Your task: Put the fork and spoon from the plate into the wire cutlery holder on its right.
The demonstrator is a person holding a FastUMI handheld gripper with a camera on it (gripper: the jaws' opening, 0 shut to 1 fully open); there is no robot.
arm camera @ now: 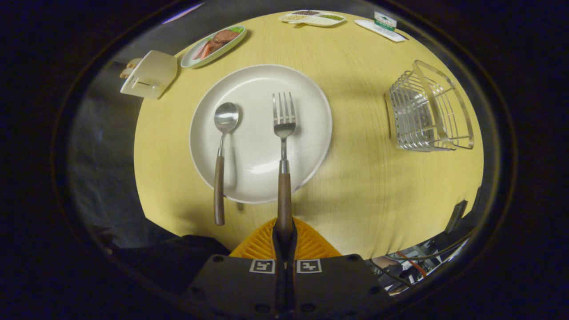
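Note:
A white plate [306, 93] lies in the middle of the yellow round table [355, 186]. A fork [283, 133] with a wooden handle points away from me, its tines over the plate. Its handle end sits between my fingers, and my gripper [284, 231] is shut on it. To the fork's left a spoon [221, 151] with a wooden handle rests on the plate, its handle sticking out past the near rim. The wire cutlery holder [426, 111] stands to the right of the plate, apart from it.
Beyond the plate are a small dish with food [214, 44], a cream box-like holder [150, 74] at the table's left edge, a divided tray [313, 18] and a flat packet [383, 27]. Cables and gear [418, 262] show past the near right table edge.

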